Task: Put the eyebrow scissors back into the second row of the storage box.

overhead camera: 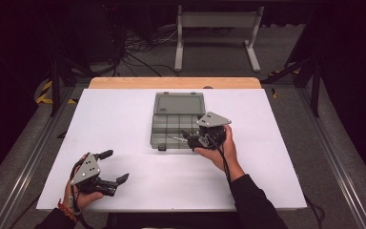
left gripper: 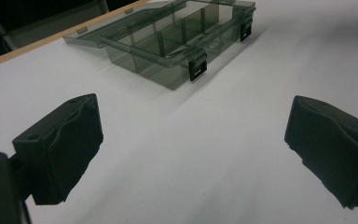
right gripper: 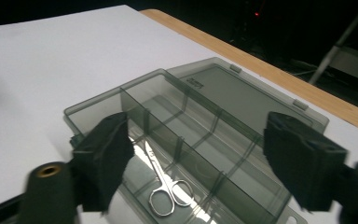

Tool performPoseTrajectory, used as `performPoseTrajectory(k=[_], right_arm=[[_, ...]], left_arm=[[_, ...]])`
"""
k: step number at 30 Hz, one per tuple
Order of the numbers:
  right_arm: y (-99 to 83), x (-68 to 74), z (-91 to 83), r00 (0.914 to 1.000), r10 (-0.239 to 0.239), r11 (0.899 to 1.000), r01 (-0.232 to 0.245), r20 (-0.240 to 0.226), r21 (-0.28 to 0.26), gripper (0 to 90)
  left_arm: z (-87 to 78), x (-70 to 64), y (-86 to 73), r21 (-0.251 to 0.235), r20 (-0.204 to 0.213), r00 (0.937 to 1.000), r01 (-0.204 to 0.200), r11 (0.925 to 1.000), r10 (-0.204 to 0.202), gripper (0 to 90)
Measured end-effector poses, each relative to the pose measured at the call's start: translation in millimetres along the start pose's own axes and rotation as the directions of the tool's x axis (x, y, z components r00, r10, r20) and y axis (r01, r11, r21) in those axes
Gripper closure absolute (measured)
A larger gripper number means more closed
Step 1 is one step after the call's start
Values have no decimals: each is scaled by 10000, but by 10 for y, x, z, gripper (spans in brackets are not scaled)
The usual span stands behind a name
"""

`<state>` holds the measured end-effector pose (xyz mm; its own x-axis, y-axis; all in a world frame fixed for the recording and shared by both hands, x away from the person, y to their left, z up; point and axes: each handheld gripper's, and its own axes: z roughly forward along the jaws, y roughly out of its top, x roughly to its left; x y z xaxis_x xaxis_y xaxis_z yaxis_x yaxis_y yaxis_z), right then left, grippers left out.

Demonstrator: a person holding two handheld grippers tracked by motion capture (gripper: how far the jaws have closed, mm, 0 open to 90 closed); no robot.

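Note:
A smoky clear compartment box (overhead camera: 156,125) lies open in the middle of the white table (overhead camera: 119,119), its lid (overhead camera: 179,102) folded flat toward the far side. Small silver scissors (right gripper: 164,189) lie in a front compartment, seen in the high view as scissors (overhead camera: 177,139). My right gripper (overhead camera: 187,138) hovers over the box's front right part, open, its jaws (right gripper: 198,128) spread either side of the scissors without touching them. My left gripper (overhead camera: 116,166) is held low at the table's front left, open and holding nothing. Ahead of that gripper (left gripper: 196,105) the box (left gripper: 140,53) lies farther off.
Two black latches (left gripper: 197,70) hang on the box's front wall. A wooden strip (overhead camera: 174,82) runs along the table's far edge. Beyond it are a white metal stand (overhead camera: 217,28) and cables on the floor. Metal rails flank the table.

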<state>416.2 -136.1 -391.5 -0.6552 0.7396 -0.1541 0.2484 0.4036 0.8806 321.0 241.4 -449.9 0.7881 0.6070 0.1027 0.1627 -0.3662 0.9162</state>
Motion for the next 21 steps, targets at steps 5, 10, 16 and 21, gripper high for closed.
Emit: performPoseTrajectory(k=[5,10,16,21], right_arm=[[-13,-20,22,9993,293,9996,-293,232,-14,59],[-22,-32,18,9992,374,9993,-374,152,15,55],[-8,-14,-27,9993,168,9999,-168,338,-15,70],[-2,-5,-93,9987,30,10000,-29,512,-10,70]], left_arm=[[-1,0,1,4,-5,10000,1,10000,-1,49],[-6,-1,3,6,-33,10000,-23,10000,23,48],[-13,4,2,-13,-31,10000,-42,10000,42,48],[-12,3,3,3,-32,10000,-73,10000,73,48]])
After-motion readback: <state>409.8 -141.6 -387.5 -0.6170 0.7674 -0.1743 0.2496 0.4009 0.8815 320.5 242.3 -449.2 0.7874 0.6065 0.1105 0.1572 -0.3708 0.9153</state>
